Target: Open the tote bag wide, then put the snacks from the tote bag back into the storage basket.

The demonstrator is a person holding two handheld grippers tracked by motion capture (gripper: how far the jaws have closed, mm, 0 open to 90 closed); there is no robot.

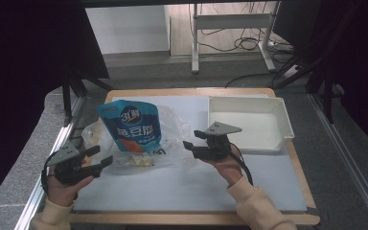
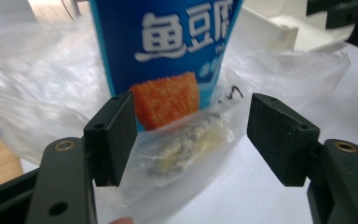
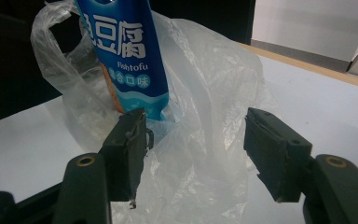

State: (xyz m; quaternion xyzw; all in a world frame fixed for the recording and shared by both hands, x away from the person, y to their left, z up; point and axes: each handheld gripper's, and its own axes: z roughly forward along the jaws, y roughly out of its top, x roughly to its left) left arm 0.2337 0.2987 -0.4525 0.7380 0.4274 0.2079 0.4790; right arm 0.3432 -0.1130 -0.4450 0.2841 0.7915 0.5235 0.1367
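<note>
Both grippers open, nothing clamped. Left gripper [image 1: 101, 156] sits at the near-left of the table, jaws spread and aimed right at the crumpled clear plastic bag [image 1: 172, 139]; in the left gripper view a small clear packet with pale contents [image 2: 186, 147] lies between its pads, and I can't confirm either pad presses on it. Right gripper [image 1: 191, 139] is just right of the bag, jaws pointing left; in the right gripper view they straddle a fold of the film with gaps on both sides, so no grip. Blue Fishtofu snack pouch with white lettering [image 1: 132, 125] stands roughly upright, its base down in the bag and its top half sticking out, between the two grippers and slightly farther back. White rectangular plastic tray [image 1: 281, 115] sits far-right on the light grey mat [image 1: 196, 187], holding nothing. My read: unpacking barely started, since the pouch is not out of the bag and nothing is in the tray. Remaining: grab bag, pull pouch free, place it.
</note>
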